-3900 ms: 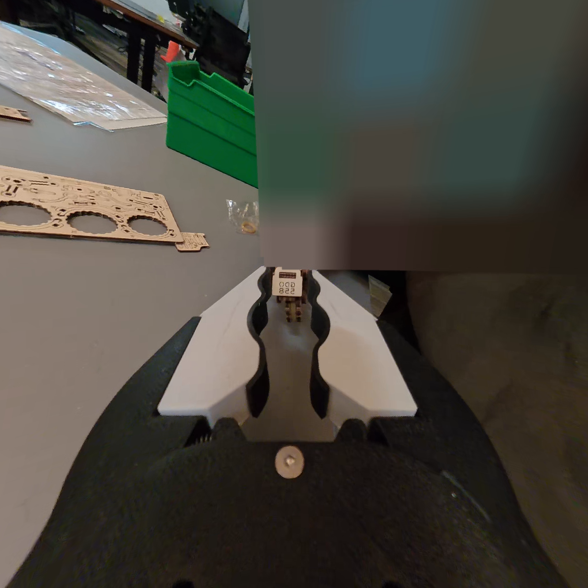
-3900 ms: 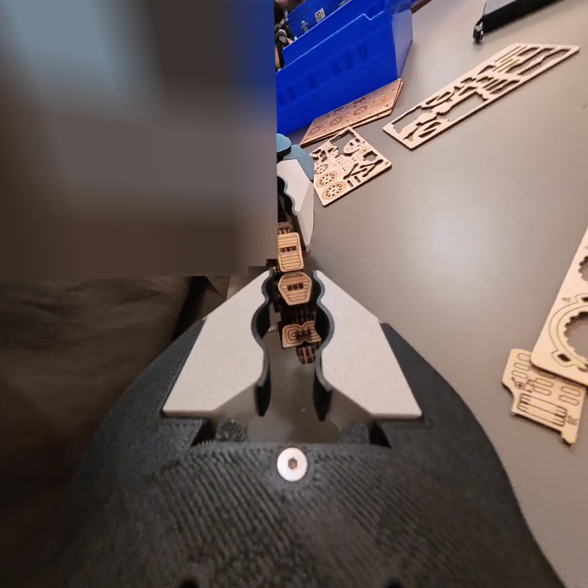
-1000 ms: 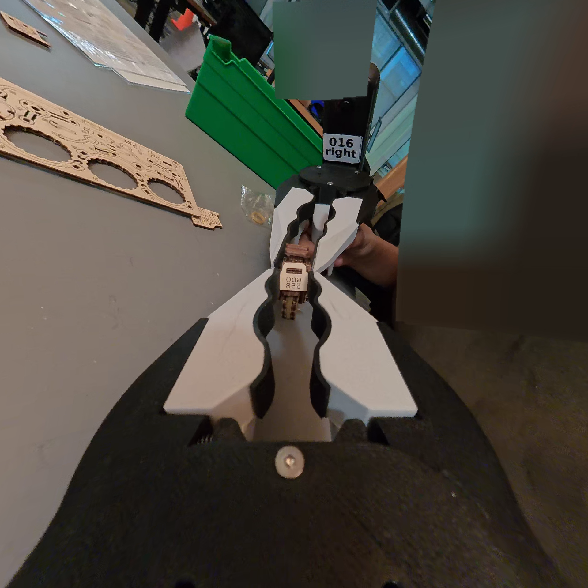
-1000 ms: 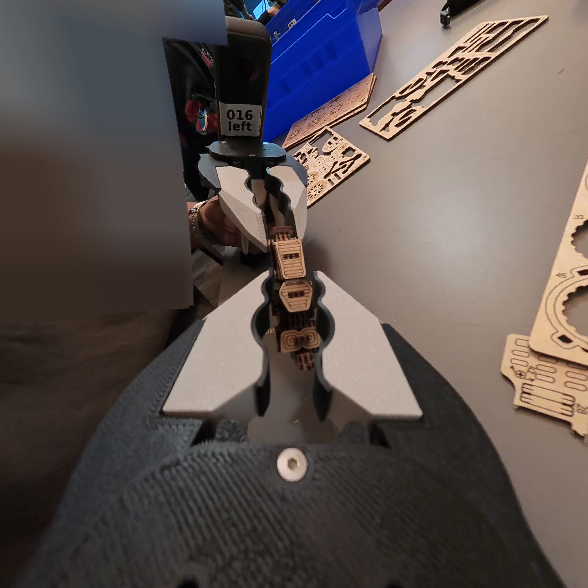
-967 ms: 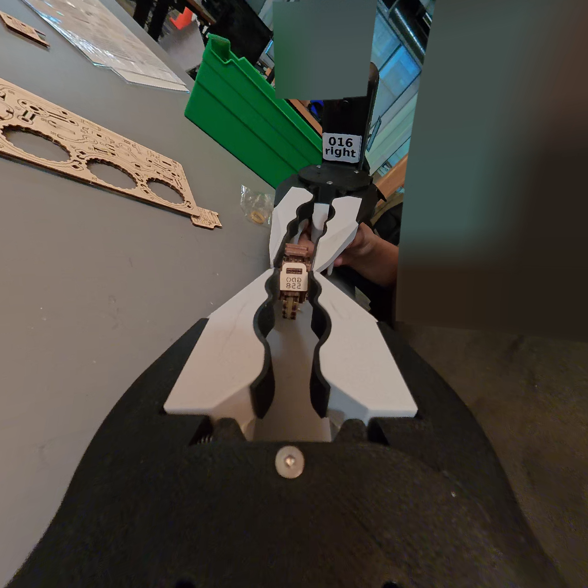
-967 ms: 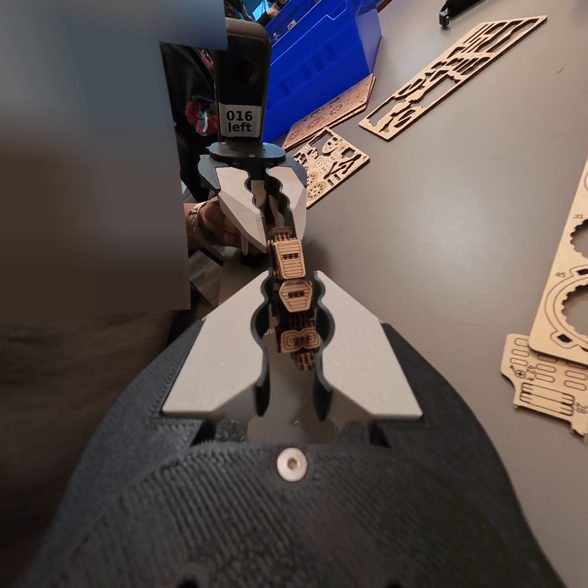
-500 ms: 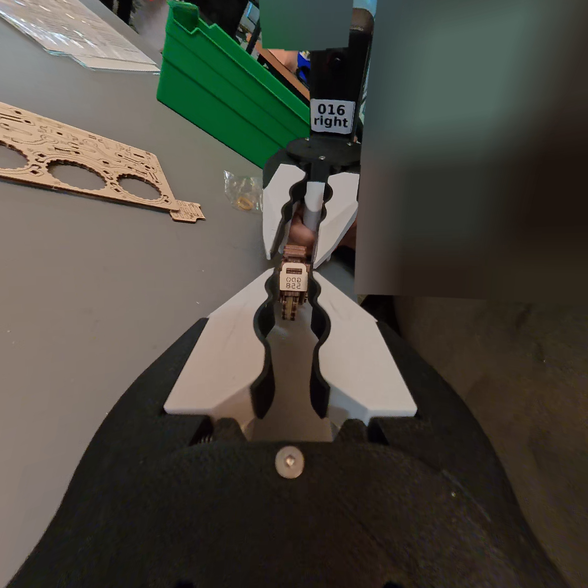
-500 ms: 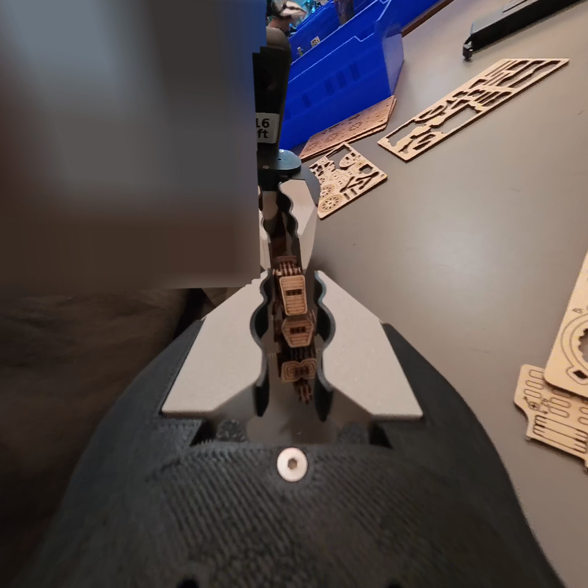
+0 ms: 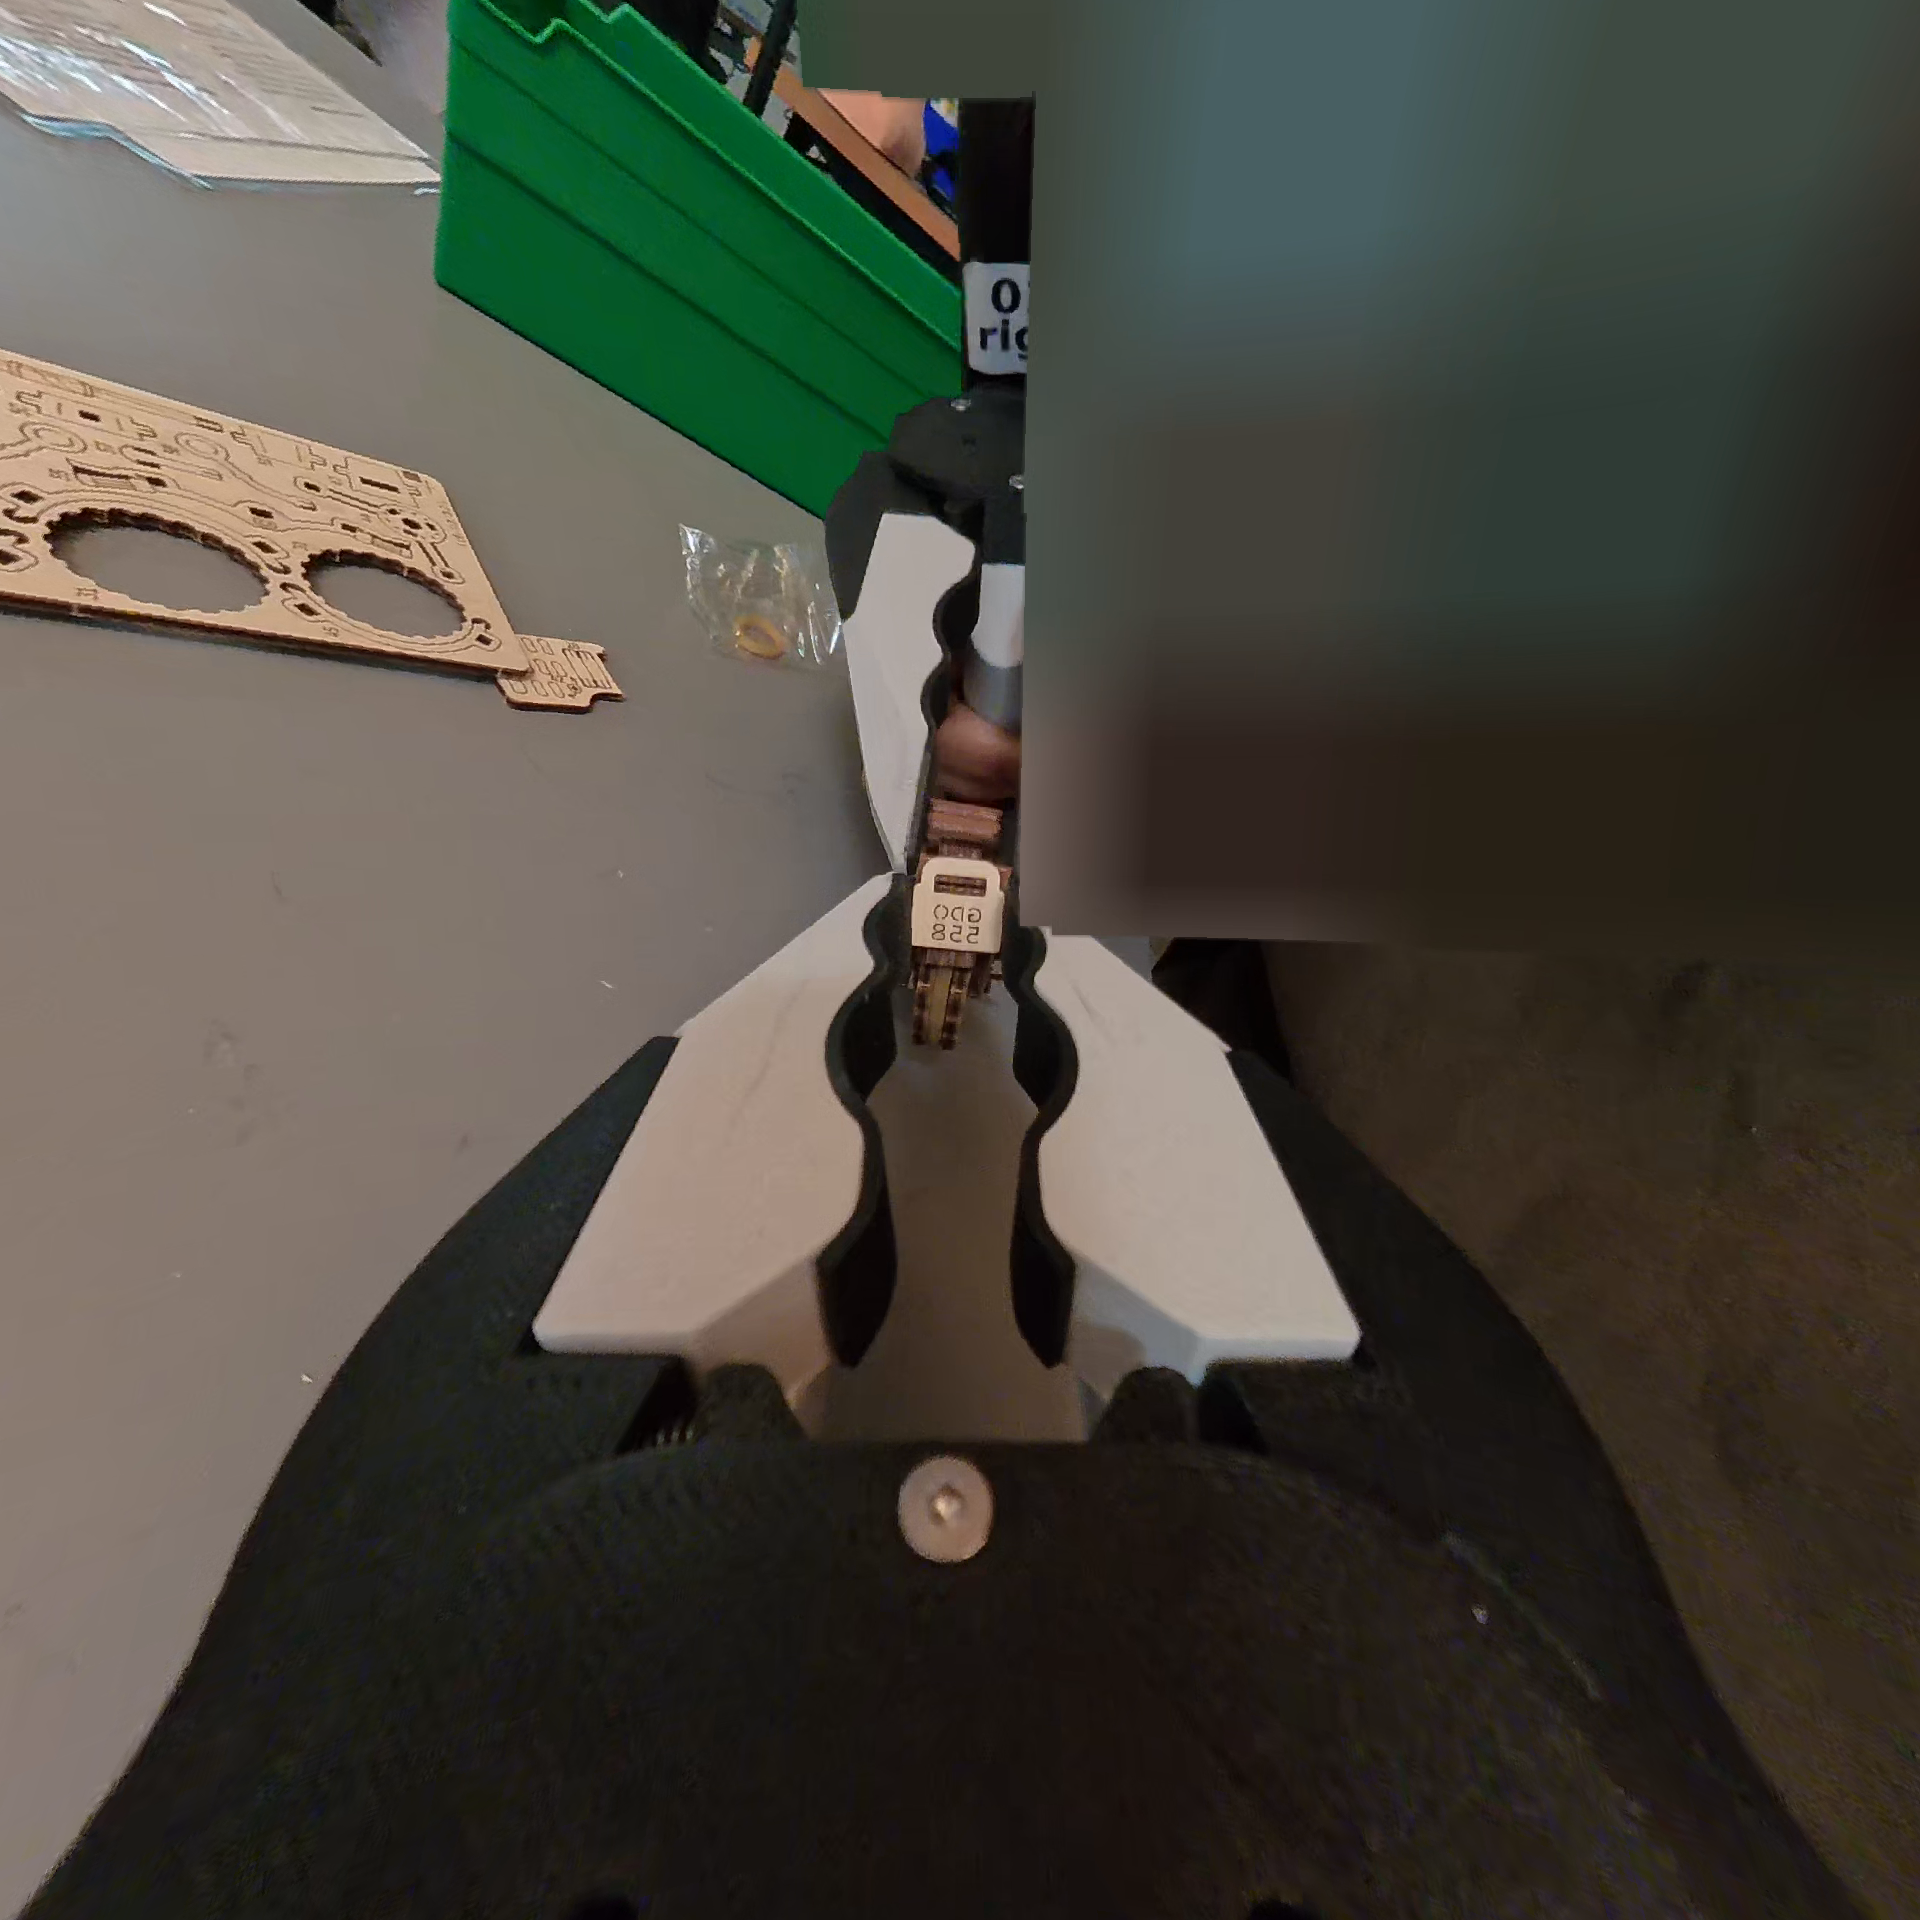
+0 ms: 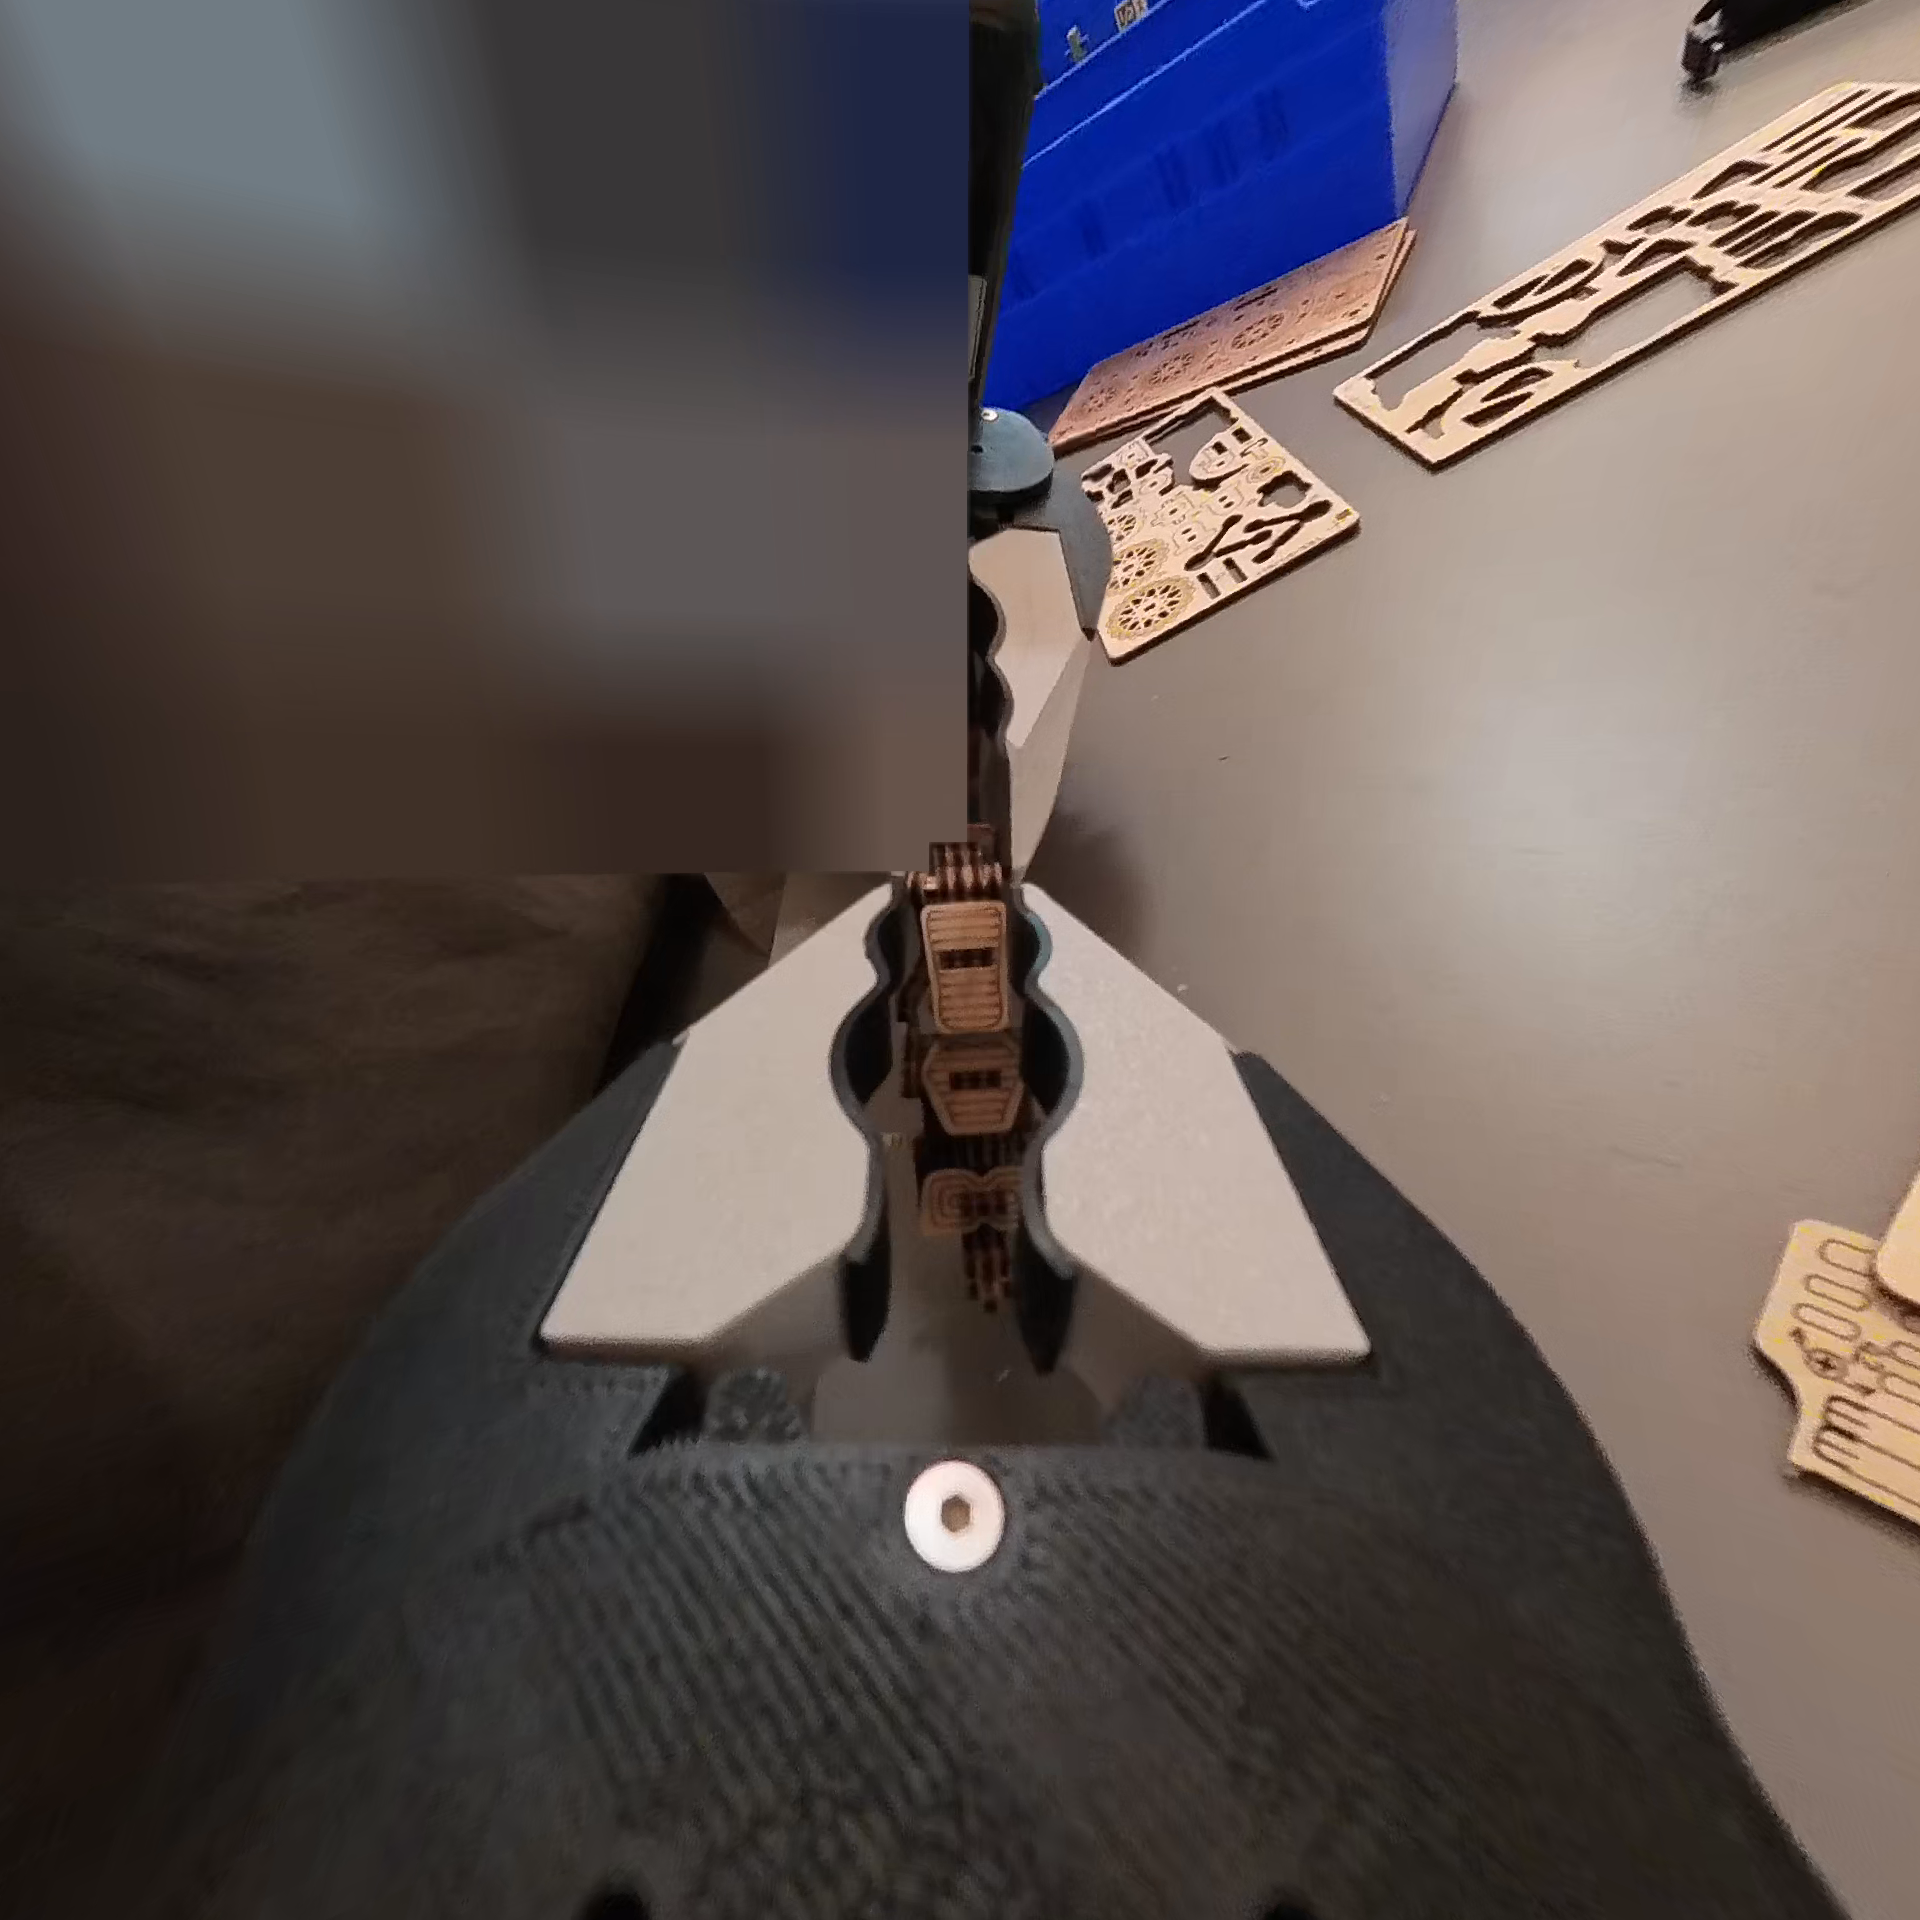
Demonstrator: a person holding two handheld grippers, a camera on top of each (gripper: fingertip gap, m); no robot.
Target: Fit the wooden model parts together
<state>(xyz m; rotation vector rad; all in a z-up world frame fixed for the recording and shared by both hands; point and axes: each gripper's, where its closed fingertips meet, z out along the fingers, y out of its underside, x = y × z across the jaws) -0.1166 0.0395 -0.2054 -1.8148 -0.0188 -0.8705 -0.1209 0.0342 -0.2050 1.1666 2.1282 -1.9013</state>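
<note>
While both tongs, left (image 9: 951, 935) and right (image 10: 956, 935), clench opposite ends of the wooden model assembly (image 10: 966, 1081), it hangs above the worktop (image 9: 312, 935), seemingly for pressing joints together.

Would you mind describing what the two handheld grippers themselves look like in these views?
Both look alike. The left gripper has a broad, rounded black textured body with a silver screw at its centre, and two pale angular fingers lined with wavy black pads. The right gripper has the same black ribbed body, a pale centre screw and grey-looking fingers. Seen from the left wrist view, its black post carries a white label.
</note>
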